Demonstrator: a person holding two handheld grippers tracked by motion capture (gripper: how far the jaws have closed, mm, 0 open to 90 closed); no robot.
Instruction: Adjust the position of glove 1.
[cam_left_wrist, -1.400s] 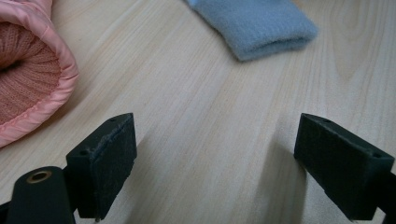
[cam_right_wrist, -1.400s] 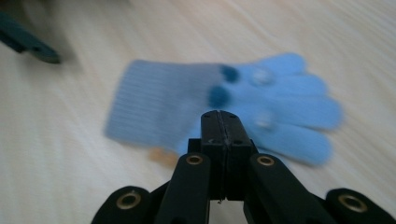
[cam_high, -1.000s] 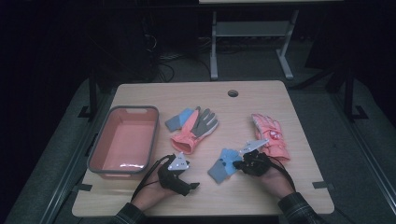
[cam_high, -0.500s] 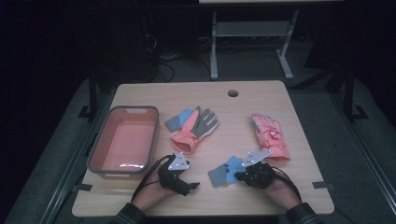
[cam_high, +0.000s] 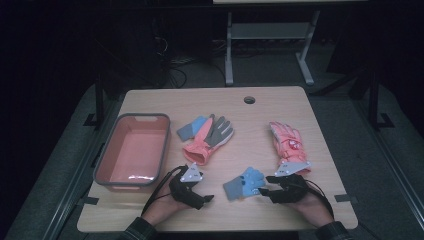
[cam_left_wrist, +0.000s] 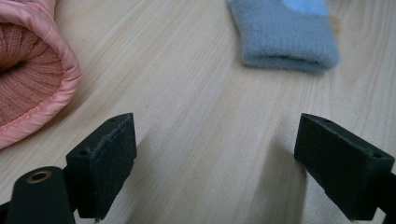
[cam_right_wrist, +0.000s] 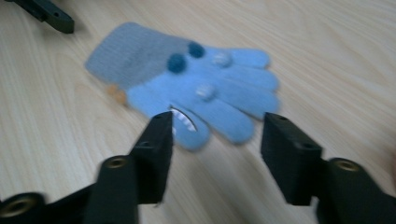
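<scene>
Released since earlier, blue glove (cam_right_wrist: 196, 88) lies flat; right claw (cam_right_wrist: 217, 158) just opened, left claw (cam_left_wrist: 224, 163) apart.

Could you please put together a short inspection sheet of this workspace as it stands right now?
Surface: wooden table, with a round hole near the far edge.
Job's things: small blue knit glove lies flat near the front edge; the right gripper has just let it go.
Clutter: pink tub at the left, nothing seen inside; pink-and-grey glove lying over a blue glove mid-table; pink glove at the right.
Grippers: left gripper open over bare wood; right gripper open, jaws just opened, blue glove's fingers just ahead of them, unpressed.
Cables: black cable trails from the left gripper.
Surroundings: dark room, metal stand behind the table.
</scene>
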